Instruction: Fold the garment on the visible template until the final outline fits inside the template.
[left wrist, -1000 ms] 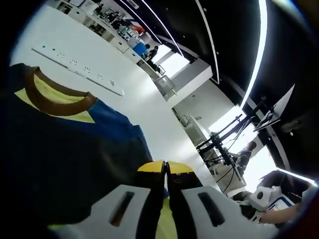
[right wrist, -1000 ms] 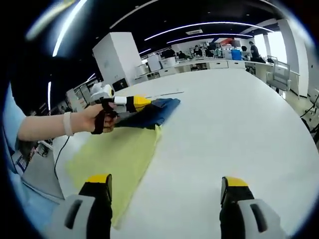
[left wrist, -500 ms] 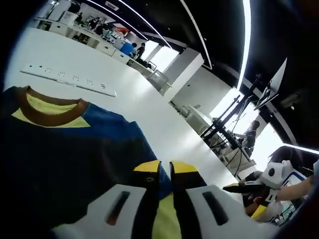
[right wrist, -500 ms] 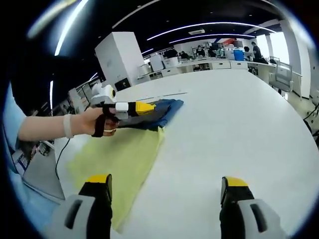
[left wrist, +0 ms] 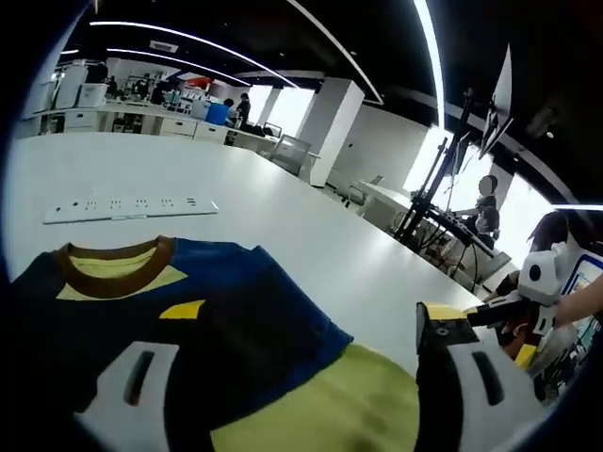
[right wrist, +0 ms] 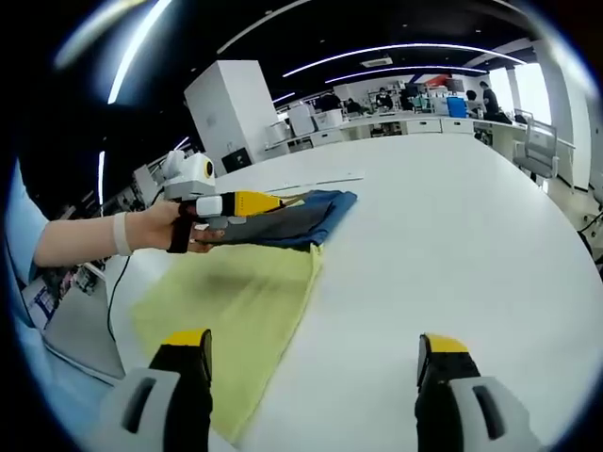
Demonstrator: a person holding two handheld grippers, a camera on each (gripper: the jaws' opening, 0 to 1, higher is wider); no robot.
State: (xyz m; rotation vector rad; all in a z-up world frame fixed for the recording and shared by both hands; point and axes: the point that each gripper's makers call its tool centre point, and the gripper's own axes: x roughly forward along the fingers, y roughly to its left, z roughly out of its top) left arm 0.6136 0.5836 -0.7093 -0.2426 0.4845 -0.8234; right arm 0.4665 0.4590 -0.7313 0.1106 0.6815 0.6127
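The garment (left wrist: 236, 320) is dark navy with a brighter blue part, a brown collar and yellow inside the neck. Under it, close before the left hand-held gripper (left wrist: 297, 325), the template (right wrist: 236, 301) is pale yellow-green. The counter (right wrist: 452, 245) is white. Both hand-held grippers have yellow-tipped black jaws on white bodies.

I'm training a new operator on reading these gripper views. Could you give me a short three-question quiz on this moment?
1. True or false: the left gripper has its jaws spread apart.
2. What lies under the blue T-shirt? A) yellow template B) grey towel C) cardboard
3. Fill in: the T-shirt's collar is ____ in colour.

Key: 1 true. 2 A, the yellow template on the white table. 3 brown.
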